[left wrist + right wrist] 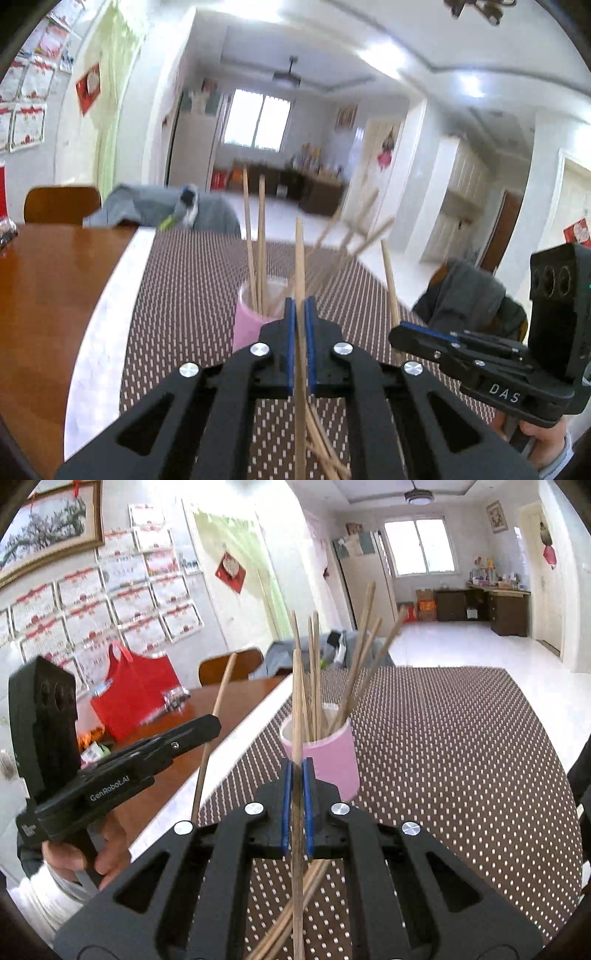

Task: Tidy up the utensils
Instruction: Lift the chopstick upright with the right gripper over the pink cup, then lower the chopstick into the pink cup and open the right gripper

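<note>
A pink cup stands on the brown dotted mat with several wooden chopsticks upright in it. My left gripper is shut on one chopstick, held above the mat just in front of the cup. My right gripper is shut on another chopstick, also close to the cup. Each gripper shows in the other's view with its stick: the right gripper and the left gripper. More loose chopsticks lie on the mat under the grippers.
The mat covers a brown wooden table with a white strip along the mat's edge. A red bag stands on the table at the left. Chairs draped with grey clothing stand at the table's edges.
</note>
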`<action>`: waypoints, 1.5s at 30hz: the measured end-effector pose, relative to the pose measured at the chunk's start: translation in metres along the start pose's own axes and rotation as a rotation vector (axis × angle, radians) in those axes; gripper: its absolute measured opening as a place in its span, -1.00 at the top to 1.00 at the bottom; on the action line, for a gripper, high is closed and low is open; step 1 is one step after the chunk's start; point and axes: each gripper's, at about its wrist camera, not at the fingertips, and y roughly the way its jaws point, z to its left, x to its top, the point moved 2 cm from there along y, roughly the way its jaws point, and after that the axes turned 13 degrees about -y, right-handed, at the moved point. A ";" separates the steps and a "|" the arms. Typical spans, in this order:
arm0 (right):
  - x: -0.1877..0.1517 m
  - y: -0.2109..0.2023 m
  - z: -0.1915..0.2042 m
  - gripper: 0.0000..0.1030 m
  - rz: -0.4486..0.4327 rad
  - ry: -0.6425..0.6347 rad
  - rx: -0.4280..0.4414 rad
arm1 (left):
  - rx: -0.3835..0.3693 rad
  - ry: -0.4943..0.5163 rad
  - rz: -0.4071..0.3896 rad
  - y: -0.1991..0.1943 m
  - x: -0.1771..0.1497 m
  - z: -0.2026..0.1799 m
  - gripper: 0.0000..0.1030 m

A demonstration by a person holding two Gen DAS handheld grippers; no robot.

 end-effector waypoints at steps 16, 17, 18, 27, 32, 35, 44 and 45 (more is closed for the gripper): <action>0.067 0.012 0.007 0.88 -0.297 -0.055 -0.082 | -0.040 0.032 -0.430 0.009 0.050 -0.022 0.89; 0.072 0.015 0.005 0.88 -0.313 -0.051 -0.085 | -0.044 0.025 -0.446 0.012 0.053 -0.022 0.89; 0.076 0.018 0.004 0.88 -0.326 -0.050 -0.090 | -0.045 0.017 -0.457 0.013 0.057 -0.021 0.89; 0.098 0.030 -0.004 0.88 -0.462 -0.056 -0.163 | -0.012 -0.051 -0.541 0.050 0.079 -0.002 0.89; 0.102 0.038 -0.012 0.88 -0.504 -0.036 -0.171 | 0.032 -0.074 -0.573 0.065 0.081 0.007 0.89; 0.104 0.044 -0.015 0.88 -0.515 -0.029 -0.182 | 0.053 -0.076 -0.569 0.072 0.077 0.012 0.89; 0.095 0.063 -0.016 0.88 -0.501 -0.035 -0.202 | 0.068 -0.044 -0.519 0.081 0.062 0.015 0.88; 0.094 0.064 -0.016 0.88 -0.500 -0.038 -0.205 | 0.072 -0.041 -0.513 0.082 0.062 0.015 0.87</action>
